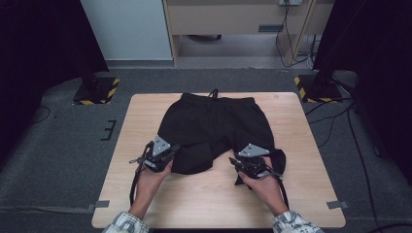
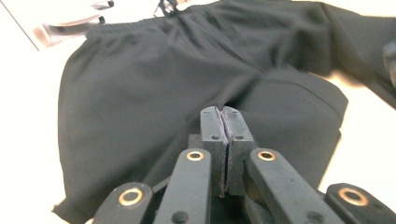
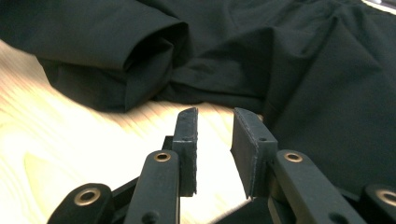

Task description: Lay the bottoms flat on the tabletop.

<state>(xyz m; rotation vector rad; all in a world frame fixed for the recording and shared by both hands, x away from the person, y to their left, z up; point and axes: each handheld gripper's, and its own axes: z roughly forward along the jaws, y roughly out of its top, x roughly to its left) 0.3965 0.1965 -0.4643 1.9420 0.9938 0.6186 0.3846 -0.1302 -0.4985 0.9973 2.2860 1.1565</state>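
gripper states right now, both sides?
Left hand-held gripper: shut, pads together, no cloth visibly pinched, over the black shorts.
Right hand-held gripper: open, nothing between the pads.

1. Black shorts (image 1: 214,128) lie spread flat on the wooden table (image 1: 145,111), elastic waistband at the far edge.
2. A drawstring shows at the waistband.
3. The near leg hems look folded over, perhaps bunched.

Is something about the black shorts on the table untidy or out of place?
Yes. The shorts do not lie flat: the leg by the left tongs is folded up over itself, and the leg near the right tongs is bunched, with a strip of fabric trailing past them.
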